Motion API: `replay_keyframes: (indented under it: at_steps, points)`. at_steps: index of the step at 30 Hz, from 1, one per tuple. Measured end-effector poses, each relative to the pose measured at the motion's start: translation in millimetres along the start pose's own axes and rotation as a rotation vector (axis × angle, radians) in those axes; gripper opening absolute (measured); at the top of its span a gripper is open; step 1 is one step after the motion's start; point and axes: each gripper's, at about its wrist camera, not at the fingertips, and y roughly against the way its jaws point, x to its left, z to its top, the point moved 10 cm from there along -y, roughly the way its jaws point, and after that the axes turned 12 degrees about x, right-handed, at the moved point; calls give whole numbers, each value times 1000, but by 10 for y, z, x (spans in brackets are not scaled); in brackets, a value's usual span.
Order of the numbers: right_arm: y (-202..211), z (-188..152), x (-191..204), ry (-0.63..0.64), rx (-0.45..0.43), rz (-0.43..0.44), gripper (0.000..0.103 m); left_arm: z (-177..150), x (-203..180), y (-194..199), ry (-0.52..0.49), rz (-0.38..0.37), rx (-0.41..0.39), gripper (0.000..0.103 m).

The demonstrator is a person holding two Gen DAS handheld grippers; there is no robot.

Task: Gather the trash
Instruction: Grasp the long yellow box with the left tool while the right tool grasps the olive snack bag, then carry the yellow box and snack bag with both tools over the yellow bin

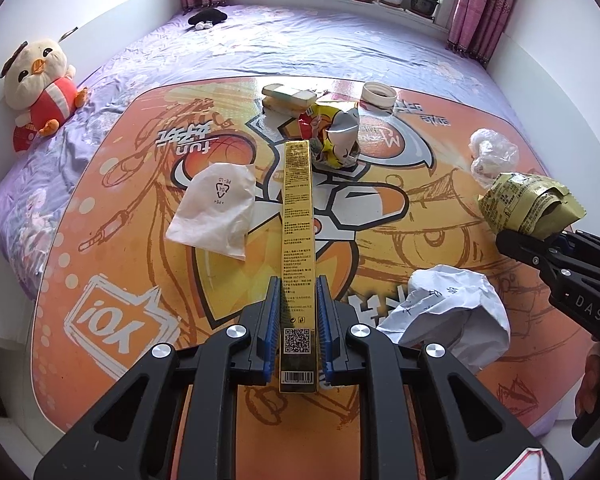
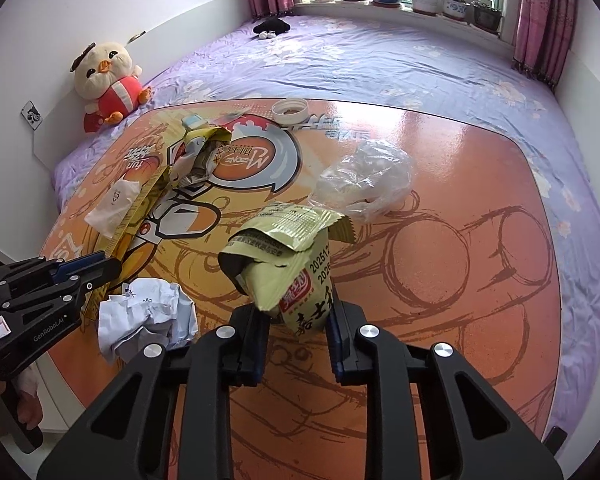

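Left gripper (image 1: 298, 336): your jaws clamp the gold box (image 1: 297, 216) at its near end.
Right gripper (image 2: 298, 340): yours pinches the green wrapper (image 2: 288, 256), near the table's (image 2: 480, 152) front edge.

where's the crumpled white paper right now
The crumpled white paper lies on the table's near edge, between the left gripper and right gripper.

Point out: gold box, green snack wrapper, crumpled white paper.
gold box (image 1: 298, 216), left wrist view, middle of its printed top face.
green snack wrapper (image 2: 300, 276), right wrist view, front panel above the jaws.
crumpled white paper (image 2: 148, 316), right wrist view, centre of the wad.
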Motion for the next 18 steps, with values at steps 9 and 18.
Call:
replay_keyframes:
  at_steps: [9,18]
  points:
    - [217,47,61,19,-33,7,26,-18,7,232,-18,-15,-46,18]
    - [508,57,412,92,-76,28,26,-147,227,576,11,-10,-91,18]
